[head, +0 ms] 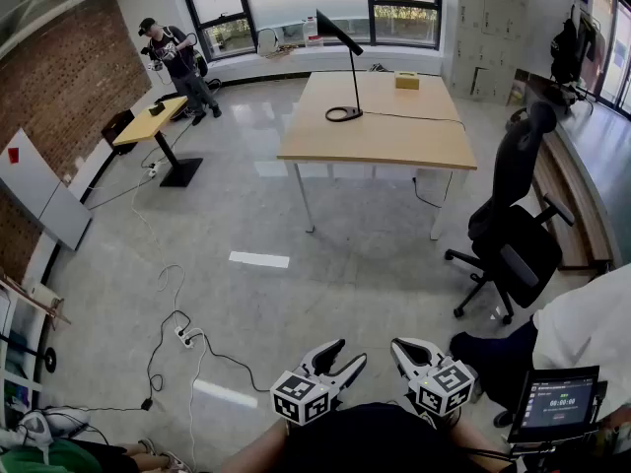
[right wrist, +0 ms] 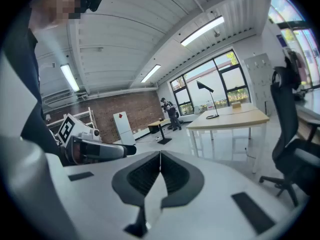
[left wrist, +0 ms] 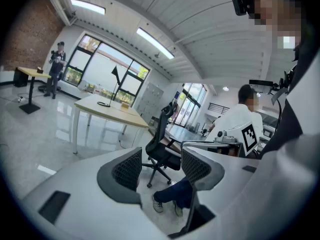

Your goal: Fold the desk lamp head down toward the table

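While the black, thin-stemmed desk lamp (head: 342, 67) is seen with its head raised on the pale wooden table (head: 394, 138) at upper centre, nothing is yet done: the left hand-held gripper (head: 351, 352) is held wide and empty, the right hand-held gripper (head: 397, 347) closed on nothing, both well apart from it at the bottom edge.

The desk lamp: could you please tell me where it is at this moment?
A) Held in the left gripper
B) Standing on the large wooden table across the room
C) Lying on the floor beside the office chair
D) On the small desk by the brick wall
B: the desk lamp stands upright on the wooden table, well away from the left gripper and the right gripper, and neither gripper holds anything.
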A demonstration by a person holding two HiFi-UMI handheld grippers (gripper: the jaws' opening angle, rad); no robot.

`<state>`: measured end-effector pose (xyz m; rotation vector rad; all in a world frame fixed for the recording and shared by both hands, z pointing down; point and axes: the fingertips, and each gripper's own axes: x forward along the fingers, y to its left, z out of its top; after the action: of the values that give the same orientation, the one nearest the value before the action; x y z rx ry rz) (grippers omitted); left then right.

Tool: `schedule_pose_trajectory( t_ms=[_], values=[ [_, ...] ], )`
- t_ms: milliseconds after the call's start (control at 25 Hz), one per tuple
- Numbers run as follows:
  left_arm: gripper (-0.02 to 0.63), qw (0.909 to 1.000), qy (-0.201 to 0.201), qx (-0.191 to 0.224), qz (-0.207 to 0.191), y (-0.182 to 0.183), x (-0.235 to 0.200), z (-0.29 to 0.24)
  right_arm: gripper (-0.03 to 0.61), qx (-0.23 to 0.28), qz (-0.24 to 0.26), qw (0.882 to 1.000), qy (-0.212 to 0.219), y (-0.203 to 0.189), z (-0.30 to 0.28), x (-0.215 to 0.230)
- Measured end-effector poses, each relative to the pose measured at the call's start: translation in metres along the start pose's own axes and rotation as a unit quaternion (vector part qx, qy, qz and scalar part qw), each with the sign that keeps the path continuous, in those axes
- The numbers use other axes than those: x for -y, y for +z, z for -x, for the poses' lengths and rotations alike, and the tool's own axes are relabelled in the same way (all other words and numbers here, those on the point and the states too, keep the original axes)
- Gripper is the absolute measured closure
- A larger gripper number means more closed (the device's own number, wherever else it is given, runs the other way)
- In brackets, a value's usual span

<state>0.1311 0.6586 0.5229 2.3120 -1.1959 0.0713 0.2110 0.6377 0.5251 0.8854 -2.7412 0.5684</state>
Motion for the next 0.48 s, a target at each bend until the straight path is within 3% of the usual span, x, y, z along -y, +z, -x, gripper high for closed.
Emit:
schedule_pose_trajectory(
  t_ms=[480],
  values=[
    [0.357, 0.9997, -0.012, 0.005, 0.019, 0.014, -0.077, 0.033, 0.574, -0.008, -0.002, 1.0, -0.016, 0.004, -0.073, -0.034]
  ],
)
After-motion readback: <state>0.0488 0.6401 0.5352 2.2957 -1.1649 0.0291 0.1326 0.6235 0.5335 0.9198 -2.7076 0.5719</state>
